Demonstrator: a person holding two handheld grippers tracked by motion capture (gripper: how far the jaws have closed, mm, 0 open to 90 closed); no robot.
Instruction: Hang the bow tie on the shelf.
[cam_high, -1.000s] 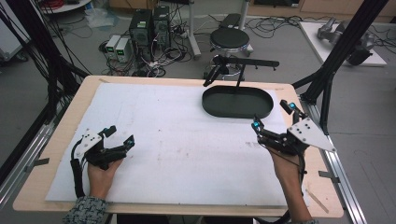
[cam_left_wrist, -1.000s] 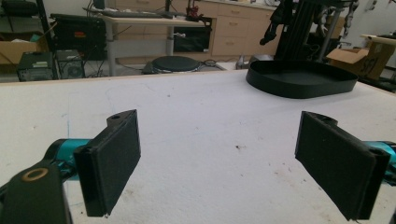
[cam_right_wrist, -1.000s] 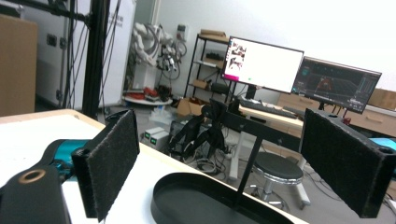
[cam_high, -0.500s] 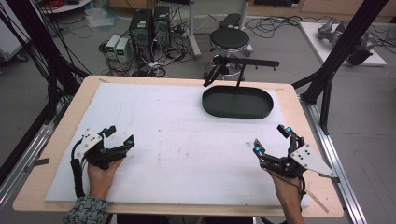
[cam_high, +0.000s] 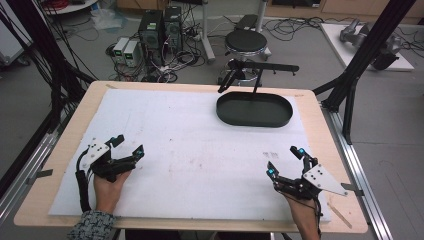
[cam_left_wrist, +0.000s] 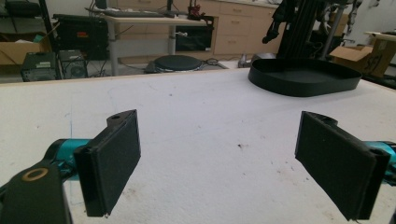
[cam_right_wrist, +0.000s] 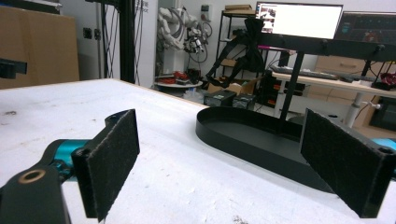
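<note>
A black oval tray (cam_high: 255, 109) sits empty at the far right of the white mat (cam_high: 200, 150). My left gripper (cam_high: 130, 144) rests near the front left of the mat, open, with nothing between its jaws. My right gripper (cam_high: 285, 161) is at the front right, well in front of the tray, also open and empty. In the left gripper view the gripper (cam_left_wrist: 224, 163) spreads wide over bare mat, with the tray (cam_left_wrist: 303, 77) far off to the right. The right gripper view shows that gripper (cam_right_wrist: 229, 163) open and the tray (cam_right_wrist: 252, 135) just beyond it.
A black stand with a horizontal arm (cam_high: 260, 67) rises just behind the tray. Black frame posts (cam_high: 350, 95) flank the table's right side and cables hang at the left. A stool (cam_high: 248, 42) and computer cases (cam_high: 160, 27) stand on the floor beyond.
My right gripper has drawn back from beside the tray toward the table's near edge, still open. The left gripper has not moved.
</note>
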